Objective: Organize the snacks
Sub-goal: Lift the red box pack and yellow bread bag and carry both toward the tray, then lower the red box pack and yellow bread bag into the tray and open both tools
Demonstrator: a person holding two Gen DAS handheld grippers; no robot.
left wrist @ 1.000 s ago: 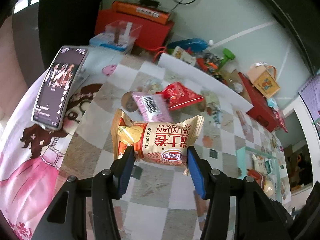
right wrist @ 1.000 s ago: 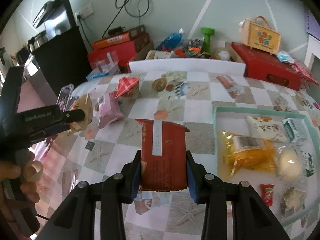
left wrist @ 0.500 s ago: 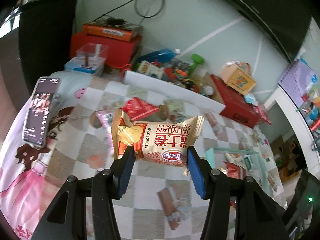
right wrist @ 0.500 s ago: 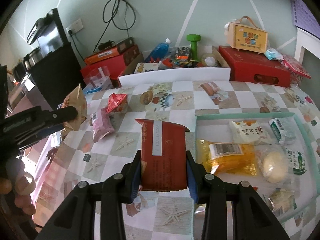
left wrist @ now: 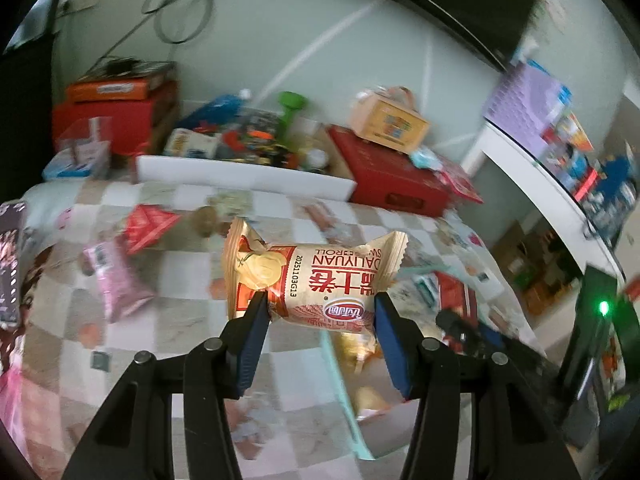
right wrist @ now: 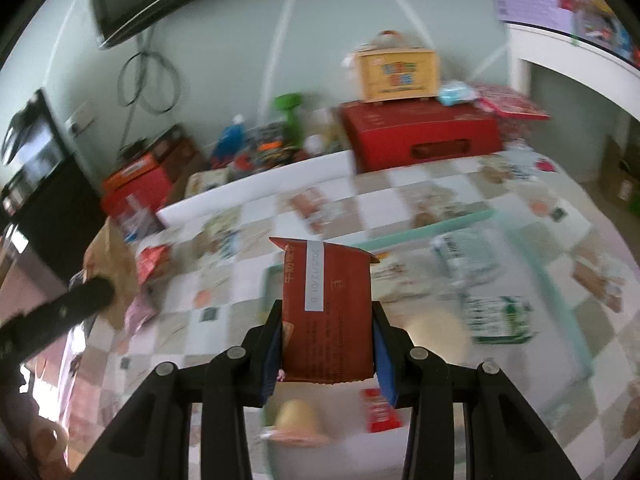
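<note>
My left gripper [left wrist: 318,320] is shut on a beige and red Swiss roll packet [left wrist: 312,280] and holds it above the checked tablecloth. My right gripper [right wrist: 326,334] is shut on a dark red snack packet [right wrist: 326,316] and holds it over the left part of the mint-green tray [right wrist: 576,320], which holds several snacks. A pink packet [left wrist: 116,280] and a red triangular packet [left wrist: 146,226] lie on the cloth at the left. The left gripper's arm [right wrist: 56,316] shows at the left of the right wrist view.
A white board [left wrist: 240,172], red boxes [left wrist: 396,184] and toys line the table's far edge. A phone [left wrist: 10,264] lies at the far left. A white shelf [left wrist: 540,184] stands to the right. Both views are motion-blurred.
Both grippers have swung right toward the tray, each still holding its packet. The right gripper now hangs over the tray's left part. The phone has slid to the left edge of the view.
</note>
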